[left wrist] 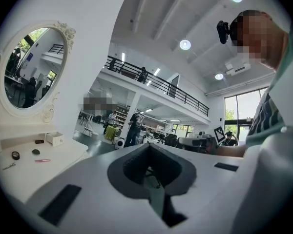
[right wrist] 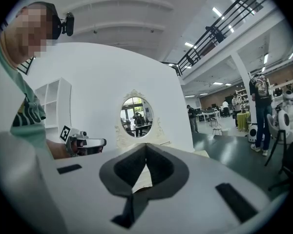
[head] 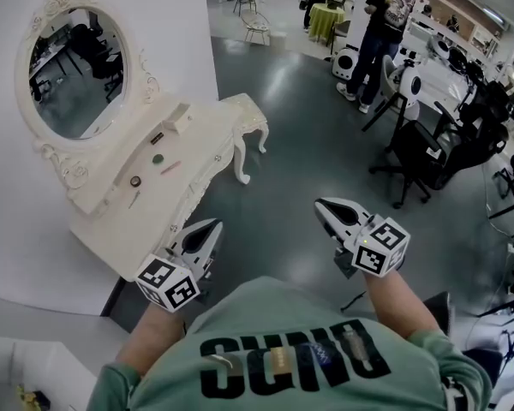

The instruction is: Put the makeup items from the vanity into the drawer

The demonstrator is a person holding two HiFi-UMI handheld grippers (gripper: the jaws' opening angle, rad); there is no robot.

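A white vanity (head: 207, 140) with an oval mirror (head: 75, 73) stands against the wall at the left. On its top lie a green round item (head: 158, 158), a pink stick (head: 170, 168), a dark round compact (head: 135, 181), a thin tool (head: 134, 199) and a small white box (head: 178, 118). The left gripper view shows the same compact (left wrist: 15, 155), green item (left wrist: 35, 151) and pink stick (left wrist: 42, 160). My left gripper (head: 212, 225) is shut and empty, in the air off the vanity's near corner. My right gripper (head: 322, 203) is shut and empty, over the floor to the right.
Dark grey floor lies between me and the vanity's curved leg (head: 242, 168). A black office chair (head: 421, 157) and a standing person (head: 379, 32) are at the right, with desks and robots behind. A green-draped table (head: 325, 20) and a wire chair (head: 257, 26) stand far back.
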